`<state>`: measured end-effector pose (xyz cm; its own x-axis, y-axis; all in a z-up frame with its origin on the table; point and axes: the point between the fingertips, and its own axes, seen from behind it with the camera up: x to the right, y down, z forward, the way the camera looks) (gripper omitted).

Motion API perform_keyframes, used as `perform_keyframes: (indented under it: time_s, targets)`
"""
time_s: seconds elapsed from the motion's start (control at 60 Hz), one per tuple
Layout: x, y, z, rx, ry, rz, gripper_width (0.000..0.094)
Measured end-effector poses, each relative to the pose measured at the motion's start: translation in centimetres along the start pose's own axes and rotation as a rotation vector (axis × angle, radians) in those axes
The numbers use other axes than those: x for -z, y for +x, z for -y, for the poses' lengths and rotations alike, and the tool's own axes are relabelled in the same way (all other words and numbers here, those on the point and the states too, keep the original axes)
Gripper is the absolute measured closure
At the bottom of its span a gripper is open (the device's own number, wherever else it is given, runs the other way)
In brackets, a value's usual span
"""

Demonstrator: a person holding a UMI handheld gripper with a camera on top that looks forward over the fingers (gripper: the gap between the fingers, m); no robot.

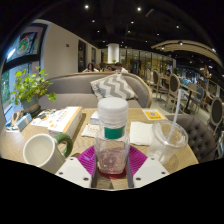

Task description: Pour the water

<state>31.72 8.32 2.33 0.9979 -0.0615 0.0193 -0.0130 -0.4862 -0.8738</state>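
A clear plastic bottle (112,138) with a white cap and a green label band stands upright between my fingers. My gripper (111,166) is shut on the bottle's lower body, with the magenta pads (86,160) pressing on both sides. A white mug with a green inside (43,150) stands on the wooden table (75,135) to the left of the fingers. A clear plastic cup with a straw (168,140) stands to the right, beyond the right finger.
White napkins (141,133) lie on the table behind the bottle. A box with papers (57,119) sits at the back left beside a potted plant (28,92). A grey sofa with a striped cushion (108,86) lies beyond the table.
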Motion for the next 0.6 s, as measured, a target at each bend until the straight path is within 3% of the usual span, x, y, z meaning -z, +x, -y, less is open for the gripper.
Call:
perform_keyframes:
  time_s: [0.133,0.233,0.417,0.6]
  targets:
    - [0.1,0.1,-0.3,-0.027,-0.012,-0.012,0.0438]
    - [0.7,0.4,-1.8,-0.045,-0.086,-0.028,0.0273]
    - [5.9,0.9,-3.3,-0.049,-0.150,-0.077,0.0078]
    - [14.9,-0.5,-4.2,-0.051,-0.201,-0.106,0.0078]
